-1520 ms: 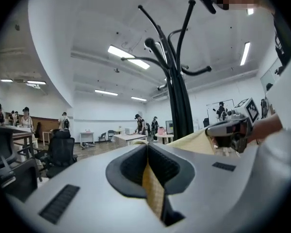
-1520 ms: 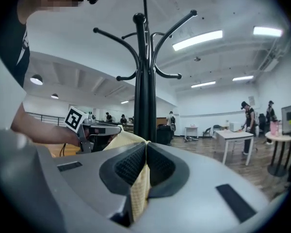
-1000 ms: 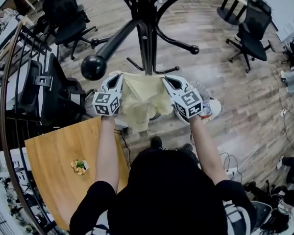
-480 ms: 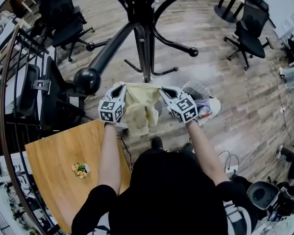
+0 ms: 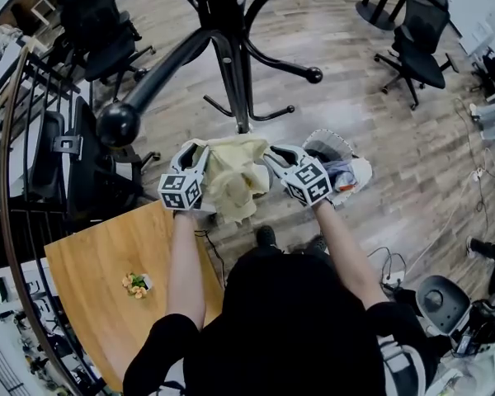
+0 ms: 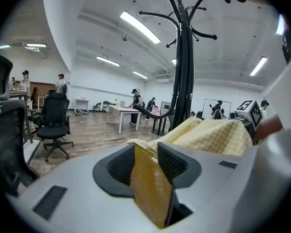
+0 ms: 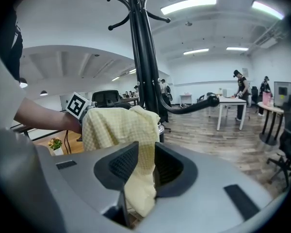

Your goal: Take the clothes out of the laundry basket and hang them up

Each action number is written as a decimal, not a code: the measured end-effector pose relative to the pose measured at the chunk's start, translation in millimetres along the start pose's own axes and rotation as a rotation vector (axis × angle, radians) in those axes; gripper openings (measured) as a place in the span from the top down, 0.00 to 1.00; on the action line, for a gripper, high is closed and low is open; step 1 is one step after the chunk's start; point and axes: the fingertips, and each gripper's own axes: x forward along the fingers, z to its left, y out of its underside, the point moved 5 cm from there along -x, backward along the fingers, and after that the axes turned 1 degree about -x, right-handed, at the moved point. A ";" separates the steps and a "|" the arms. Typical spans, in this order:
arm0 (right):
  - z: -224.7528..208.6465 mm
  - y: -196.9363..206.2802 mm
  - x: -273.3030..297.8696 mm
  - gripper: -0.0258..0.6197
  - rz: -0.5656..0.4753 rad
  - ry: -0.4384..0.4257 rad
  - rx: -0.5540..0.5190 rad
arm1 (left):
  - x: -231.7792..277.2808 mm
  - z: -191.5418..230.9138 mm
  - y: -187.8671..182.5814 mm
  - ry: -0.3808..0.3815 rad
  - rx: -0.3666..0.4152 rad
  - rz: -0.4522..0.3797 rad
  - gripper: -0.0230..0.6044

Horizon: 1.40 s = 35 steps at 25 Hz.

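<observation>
A pale yellow checked cloth (image 5: 235, 172) hangs bunched between my two grippers, in front of the black coat rack (image 5: 231, 64). My left gripper (image 5: 200, 145) has the cloth's left edge between its jaws, which are opening; in the left gripper view the fabric (image 6: 150, 188) hangs loose in the gap (image 6: 146, 154). My right gripper (image 5: 272, 151) is opening too, and the cloth's other edge (image 7: 138, 178) droops between its parted pads (image 7: 145, 159). The white laundry basket (image 5: 356, 176) stands on the floor just right of the right gripper, with more clothes inside.
A rack arm ending in a round knob (image 5: 118, 124) reaches out to the left of the grippers. A wooden table (image 5: 99, 279) with a small plant (image 5: 135, 283) is at lower left. Office chairs (image 5: 412, 56) stand on the wood floor around.
The two grippers have come closer together and the cloth, stretched flat a second ago, now sags in a bunch between them. Both pairs of jaws have loosened.
</observation>
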 end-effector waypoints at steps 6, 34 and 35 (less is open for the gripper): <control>6.0 5.1 -3.1 0.78 0.004 -0.011 0.003 | -5.2 2.5 8.2 -0.037 0.002 0.067 0.68; 5.7 28.2 -24.0 0.76 -0.023 -0.041 0.049 | -36.5 -13.7 34.1 -0.042 -0.085 0.109 0.55; 5.0 28.3 -24.6 0.76 -0.028 -0.040 0.047 | -39.4 -15.1 30.7 -0.050 -0.079 0.096 0.55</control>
